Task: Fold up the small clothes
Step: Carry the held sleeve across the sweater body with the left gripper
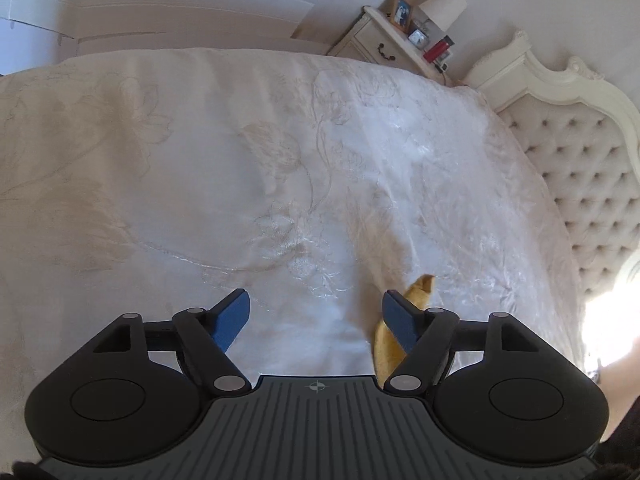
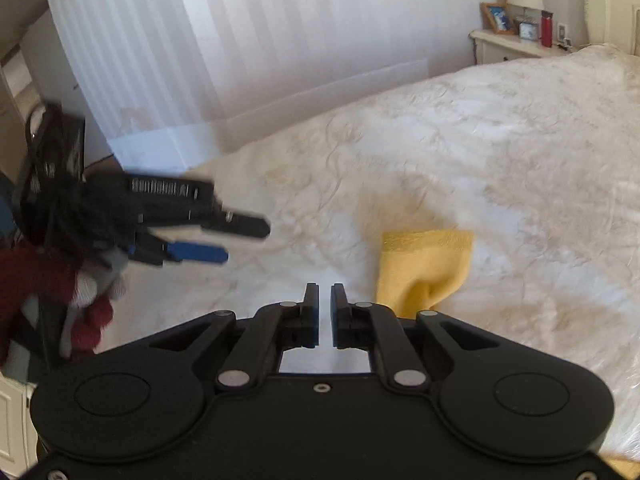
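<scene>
Yellow cloth (image 2: 426, 268) lies crumpled on bedspread (image 2: 520, 152), just right of your right gripper (image 2: 325, 300), which is nearer. Right jaws nearly closed, empty. Left gripper (image 1: 316, 316) spread wide, empty; cloth past its right finger.

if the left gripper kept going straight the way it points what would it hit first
Most likely the bare white bedspread. The left gripper is open with nothing between its fingers. The yellow cloth lies just off to its right, beside the right finger, so it would probably be missed, though depth is hard to judge.
</scene>
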